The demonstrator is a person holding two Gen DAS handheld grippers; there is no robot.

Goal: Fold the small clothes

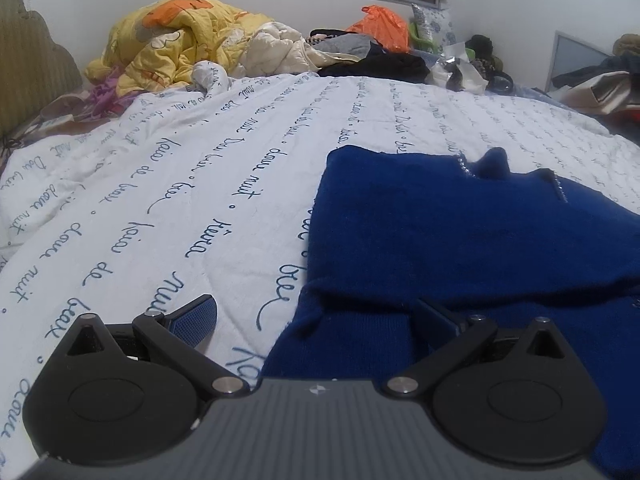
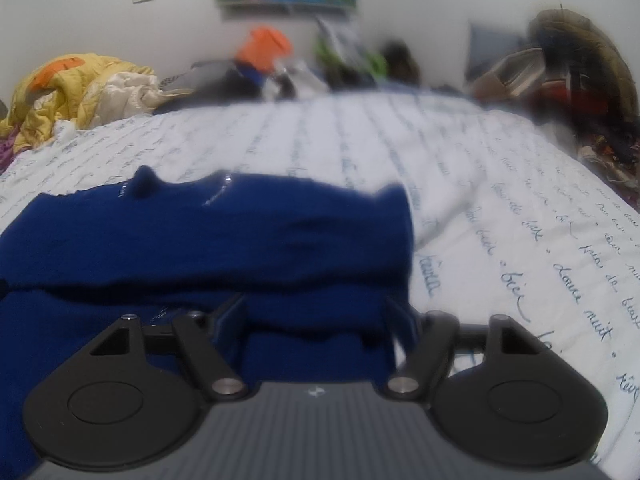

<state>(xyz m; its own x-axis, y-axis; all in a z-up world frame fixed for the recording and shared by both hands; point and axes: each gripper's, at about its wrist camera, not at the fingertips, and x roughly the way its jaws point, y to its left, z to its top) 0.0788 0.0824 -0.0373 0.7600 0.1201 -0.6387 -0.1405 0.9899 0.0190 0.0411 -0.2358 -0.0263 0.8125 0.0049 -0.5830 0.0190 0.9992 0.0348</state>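
A dark blue knit garment (image 1: 460, 232) lies folded over on a white bedspread (image 1: 180, 200) printed with blue script. My left gripper (image 1: 316, 320) is open at the garment's near left corner, its left finger (image 1: 196, 316) over the bedspread and its right finger (image 1: 436, 320) on the blue cloth. In the blurred right wrist view the garment (image 2: 224, 232) fills the lower left. My right gripper (image 2: 316, 320) is open, with the garment's near right edge lying between its fingers.
A yellow and orange quilt (image 1: 180, 36) is heaped at the back left. Dark clothes (image 1: 380, 64), an orange bag (image 1: 380, 24) and clutter line the far edge. A pile of clothes (image 2: 568, 64) stands at the right. A padded headboard (image 1: 32, 68) is at the left.
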